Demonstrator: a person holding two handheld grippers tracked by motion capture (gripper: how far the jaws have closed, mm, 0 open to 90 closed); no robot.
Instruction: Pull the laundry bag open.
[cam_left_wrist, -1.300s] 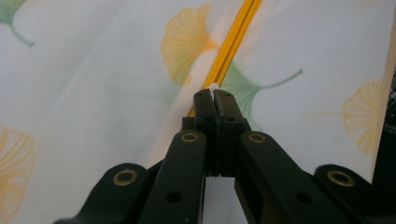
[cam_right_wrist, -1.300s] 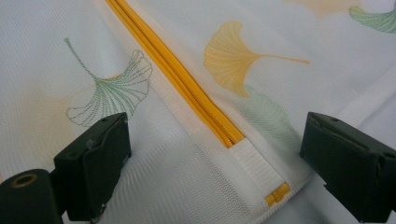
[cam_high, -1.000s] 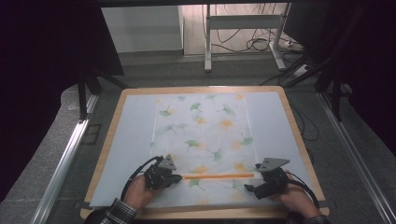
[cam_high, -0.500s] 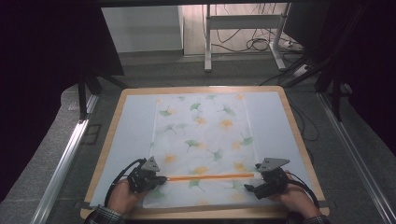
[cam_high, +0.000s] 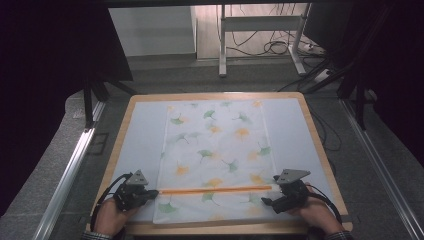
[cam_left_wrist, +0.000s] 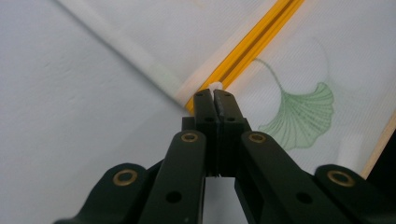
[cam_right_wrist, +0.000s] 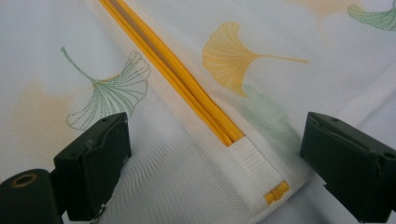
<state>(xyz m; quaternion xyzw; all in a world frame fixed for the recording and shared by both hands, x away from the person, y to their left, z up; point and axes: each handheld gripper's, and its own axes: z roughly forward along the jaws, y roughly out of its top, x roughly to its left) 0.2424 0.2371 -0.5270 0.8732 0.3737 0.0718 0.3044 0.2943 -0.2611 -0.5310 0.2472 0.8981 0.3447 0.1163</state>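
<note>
A white mesh bag printed with green and orange ginkgo leaves lies flat on the table. An orange zipper runs across its near end. At the zipper's left end my left gripper is shut on the small white zipper pull. In the left gripper view the jaws of that gripper meet right at the bag's left hem. My right gripper is open at the zipper's right end. There its jaws straddle the white fabric tab, as the right gripper view shows.
The bag rests on a pale blue mat set in a wooden-rimmed board. Metal rails run along both sides of the table. Desk legs and cables stand on the floor beyond the far edge.
My left gripper has slid left along the zipper with the pull, from inside the bag's width to its left edge. The right gripper has stayed at the right end.
</note>
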